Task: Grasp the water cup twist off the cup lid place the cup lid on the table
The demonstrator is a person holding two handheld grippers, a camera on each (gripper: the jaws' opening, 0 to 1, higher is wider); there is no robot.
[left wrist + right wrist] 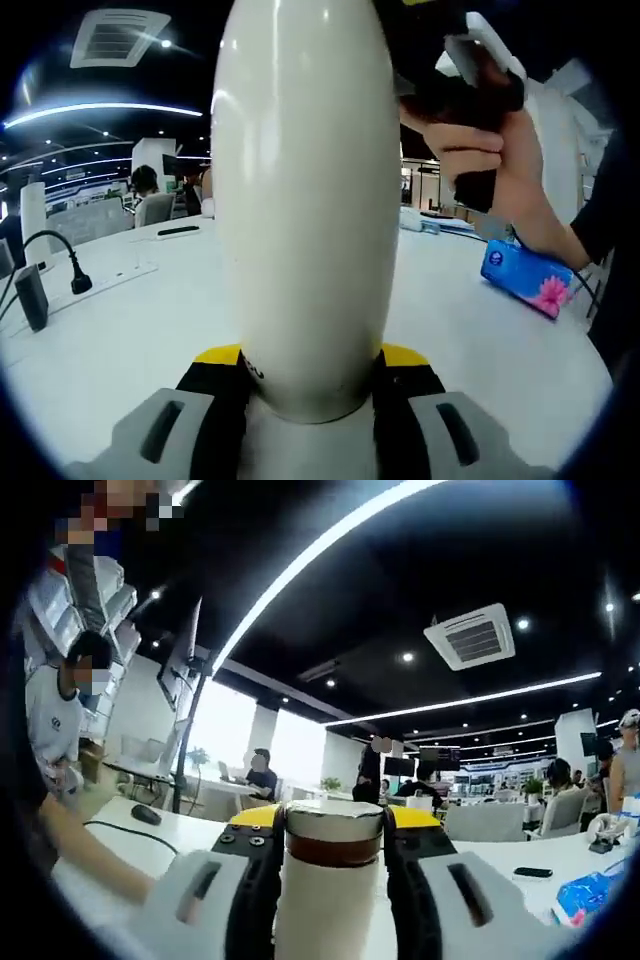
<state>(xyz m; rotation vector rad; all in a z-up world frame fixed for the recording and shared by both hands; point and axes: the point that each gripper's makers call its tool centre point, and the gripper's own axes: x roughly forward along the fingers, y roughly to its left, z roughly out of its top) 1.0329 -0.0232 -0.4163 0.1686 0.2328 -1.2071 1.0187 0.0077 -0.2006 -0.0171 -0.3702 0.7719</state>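
Note:
A tall white water cup point(305, 200) stands up the middle of the left gripper view. My left gripper point(310, 365) is shut on its lower body, with yellow-and-black pads point(222, 375) pressed to both sides. At the cup's top end a hand point(495, 160) holds my right gripper point(470, 85). In the right gripper view the cup point(328, 910) rises between the jaws, with a brown band under a pale cup lid point(333, 820). My right gripper point(333, 830) is shut on that lid end. The white table point(120, 340) lies below.
A blue tissue pack point(527, 278) lies on the table to the right, also seen as the tissue pack point(590, 895). A power strip with a black plug point(80, 282) sits at the left. A phone point(532, 872) and a mouse point(146, 815) lie farther off. People sit at desks behind.

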